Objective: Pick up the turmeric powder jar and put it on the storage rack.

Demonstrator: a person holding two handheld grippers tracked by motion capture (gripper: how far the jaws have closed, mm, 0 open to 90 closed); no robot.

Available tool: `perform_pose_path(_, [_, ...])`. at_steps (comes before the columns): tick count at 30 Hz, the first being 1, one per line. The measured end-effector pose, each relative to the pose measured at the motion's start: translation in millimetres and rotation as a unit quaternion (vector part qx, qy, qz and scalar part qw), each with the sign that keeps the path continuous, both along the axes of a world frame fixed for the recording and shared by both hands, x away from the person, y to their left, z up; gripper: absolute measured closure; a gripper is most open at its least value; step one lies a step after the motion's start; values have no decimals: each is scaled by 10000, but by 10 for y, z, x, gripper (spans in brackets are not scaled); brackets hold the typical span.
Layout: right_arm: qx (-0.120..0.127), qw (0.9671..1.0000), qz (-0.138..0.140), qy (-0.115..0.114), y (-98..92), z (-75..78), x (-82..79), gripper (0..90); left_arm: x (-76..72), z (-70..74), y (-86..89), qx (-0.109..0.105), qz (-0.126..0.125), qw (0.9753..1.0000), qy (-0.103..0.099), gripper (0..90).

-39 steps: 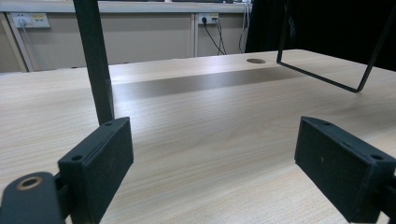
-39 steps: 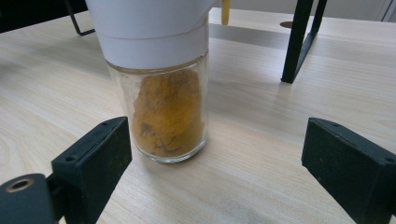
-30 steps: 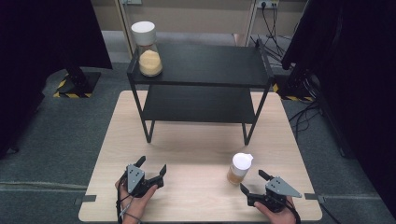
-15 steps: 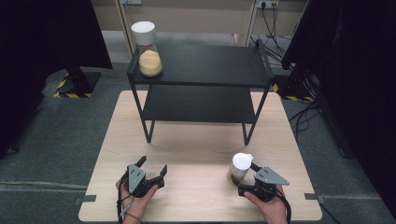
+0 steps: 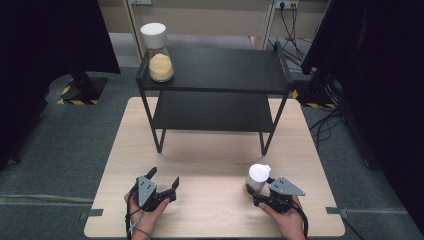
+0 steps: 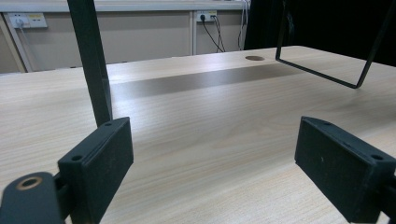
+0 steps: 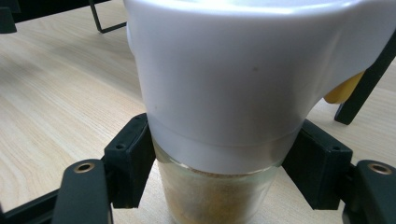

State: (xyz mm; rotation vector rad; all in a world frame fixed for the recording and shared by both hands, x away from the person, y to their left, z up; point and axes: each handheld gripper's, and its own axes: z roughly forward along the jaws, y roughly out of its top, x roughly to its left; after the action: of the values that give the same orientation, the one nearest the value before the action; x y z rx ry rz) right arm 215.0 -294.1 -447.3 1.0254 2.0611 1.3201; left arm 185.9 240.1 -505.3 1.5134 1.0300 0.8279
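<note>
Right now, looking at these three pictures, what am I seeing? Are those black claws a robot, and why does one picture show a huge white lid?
There is no robot arm here. A person holds a pair of hand-held tongs in each hand at a wooden table. The wide picture comes from a camera above the person, looking forward and down. The other two come from small cameras riding on each pair of tongs, looking along their black jaws.

On the table stands a black two-level shelf, with a white-lidded jar of pale grains on its top level. The left tongs are open over bare wood and hold nothing. The right tongs have a jaw on each side of a small glass jar with a white lid; whether they already squeeze it I cannot tell. That lid looks huge because the camera sits so close.
</note>
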Motion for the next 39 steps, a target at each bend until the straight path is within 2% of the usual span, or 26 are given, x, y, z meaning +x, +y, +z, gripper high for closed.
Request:
perform_pose_path(4, [-76,10000,7,-34,20,16,-20,306,-3,-5,2,-4,-7,10000,-14,112])
perform_pose_path(9, [-16,9999,-39,-162,38,31,-94,306,-1,-1,0,9,-10,10000,-10,112])
perform_pose_path(15, [141,9985,-210,-484,61,114,-187,306,-2,-3,-1,3,-3,10000,-12,112])
perform_pose_path(20, [301,9954,-441,-801,113,186,-260,306,-5,-4,-8,25,-1,10000,-23,112])
perform_pose_path(26, [415,9892,-763,-1177,205,274,-322,306,-6,-7,-3,2,4,10000,-25,112])
perform_pose_path(39, [581,9828,-927,-1488,263,473,-298,306,-7,-4,-11,34,6,10000,-28,112])
